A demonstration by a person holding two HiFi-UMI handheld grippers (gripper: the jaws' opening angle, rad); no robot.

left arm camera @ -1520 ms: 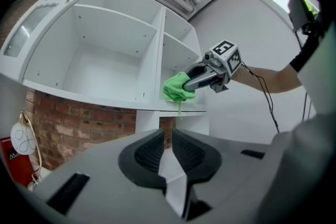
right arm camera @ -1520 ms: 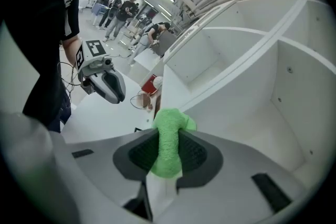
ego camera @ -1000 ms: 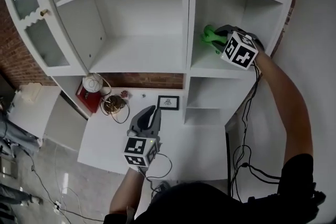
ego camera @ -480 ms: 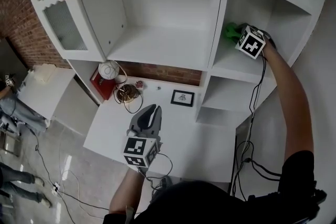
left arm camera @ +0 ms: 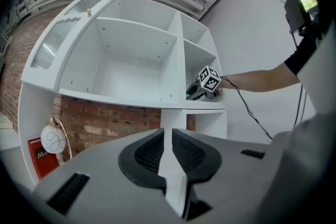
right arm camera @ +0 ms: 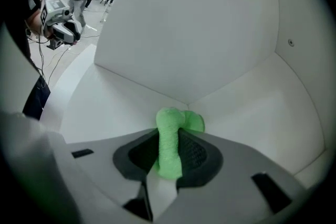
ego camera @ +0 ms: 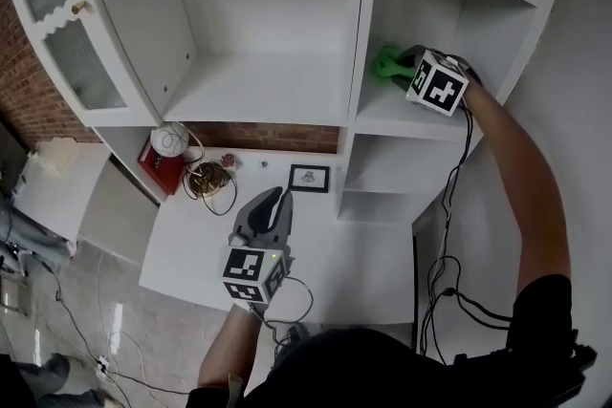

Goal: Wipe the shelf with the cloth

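white shelf (ego camera: 381,117), right bay: green cloth (ego camera: 386,62) on the board | white counter (ego camera: 335,253) below: framed picture (ego camera: 308,177), red box (ego camera: 153,164), wire coil (ego camera: 207,179) near back wall

No legible text, brand or no. can be read anywhere. Only black-and-white square marker patterns, w/o letters or digits, are carried by the left marker cube (ego camera: 254,274) on the left gripper (ego camera: 275,201) and the right marker cube (ego camera: 438,88) on the right gripper (ego camera: 400,64). A white mark is borne by the flat red box (left arm camera: 40,157) and a dark print by the small black-framed picture (ego camera: 307,178) on the white desk (ego camera: 368,263), but both are too small & blurred to be made out.
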